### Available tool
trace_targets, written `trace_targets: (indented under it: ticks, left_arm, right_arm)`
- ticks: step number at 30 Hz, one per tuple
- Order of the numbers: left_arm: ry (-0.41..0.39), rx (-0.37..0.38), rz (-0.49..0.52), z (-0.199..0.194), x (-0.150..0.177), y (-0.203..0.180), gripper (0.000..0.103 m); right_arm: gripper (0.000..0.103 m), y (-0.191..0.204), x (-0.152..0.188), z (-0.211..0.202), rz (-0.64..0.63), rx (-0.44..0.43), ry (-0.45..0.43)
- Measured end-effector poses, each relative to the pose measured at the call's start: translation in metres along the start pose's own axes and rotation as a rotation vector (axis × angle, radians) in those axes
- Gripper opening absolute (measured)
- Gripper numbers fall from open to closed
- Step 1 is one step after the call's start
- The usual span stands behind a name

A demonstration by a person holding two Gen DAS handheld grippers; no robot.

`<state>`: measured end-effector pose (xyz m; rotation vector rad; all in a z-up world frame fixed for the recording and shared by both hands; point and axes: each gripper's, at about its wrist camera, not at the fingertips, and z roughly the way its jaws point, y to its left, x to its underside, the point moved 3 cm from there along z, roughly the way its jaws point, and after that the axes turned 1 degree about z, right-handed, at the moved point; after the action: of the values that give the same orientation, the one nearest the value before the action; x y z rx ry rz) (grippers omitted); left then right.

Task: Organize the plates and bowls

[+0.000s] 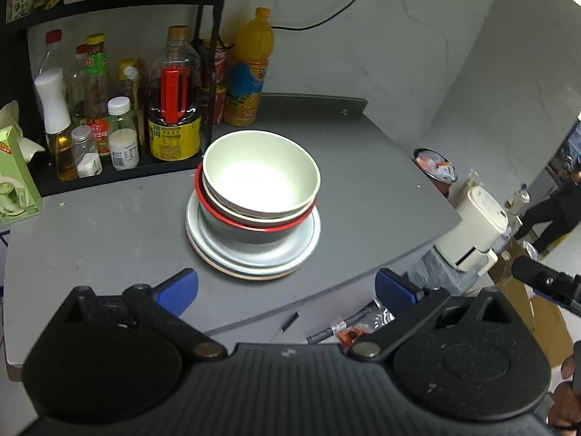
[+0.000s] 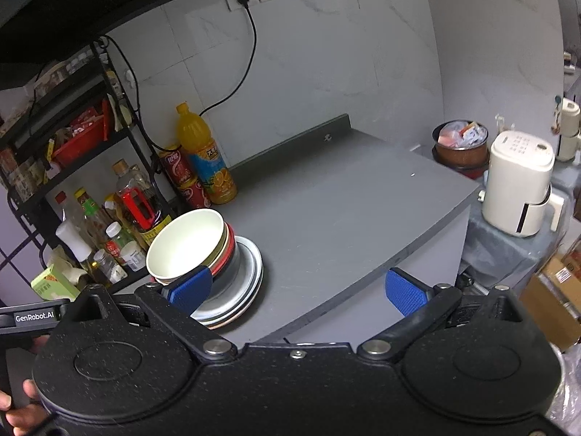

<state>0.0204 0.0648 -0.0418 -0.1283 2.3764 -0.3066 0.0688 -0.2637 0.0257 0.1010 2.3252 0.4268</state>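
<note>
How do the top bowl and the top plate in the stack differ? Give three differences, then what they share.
1. The top bowl is cream-coloured; the top plate is pale blue-grey.
2. The bowl is deep with high walls; the plate is shallow and nearly flat.
3. The bowl nests in other bowls at the stack's top; the plate lies under the bowls, on other plates.

Both are round, upright, and in one stack on the grey counter.

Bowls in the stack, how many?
3, nested on the plates: cream-white bowl on top, tan-rimmed bowl under it, red-rimmed dark bowl at the bottom. More could be hidden inside.
</note>
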Motion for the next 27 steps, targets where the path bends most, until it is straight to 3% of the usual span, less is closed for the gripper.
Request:
trace_targets:
  ticks: [27]
  left_arm:
    - [-0.018, -0.075, 0.065, -0.04, 0.032, -0.003, 0.103]
  right_arm:
    - [0.103, 0.027, 0.022, -0.033, -0.089, -0.02, 0.081]
